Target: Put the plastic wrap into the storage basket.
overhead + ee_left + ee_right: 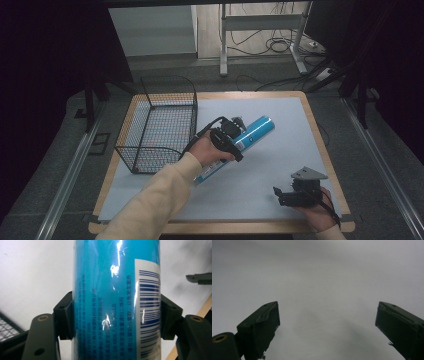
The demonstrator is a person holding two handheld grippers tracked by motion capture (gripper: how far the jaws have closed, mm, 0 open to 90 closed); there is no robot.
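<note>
the left tool [231,131] clamps the blue can [245,138] around its middle, right of the wire basket [157,130]. its stiff, glossy wall looks slippery; mid-body seems the best hold. the right tool [291,195] rests open near the counter's [280,115] near-right corner.

print on the blue can [110,290] in my left gripper [116,320]

in my left gripper view the can's side carries columns of small chinese characters running sideways, mostly too blurred for me to read; among them i can make out digits that look like "4806.7" after "gb", and near them what may be "1958", though i can't be sure of either. a white panel on the can bears a dark blue barcode [148,312], with no digits i can read beside it. in the high view the can's print is too small to read.
</note>
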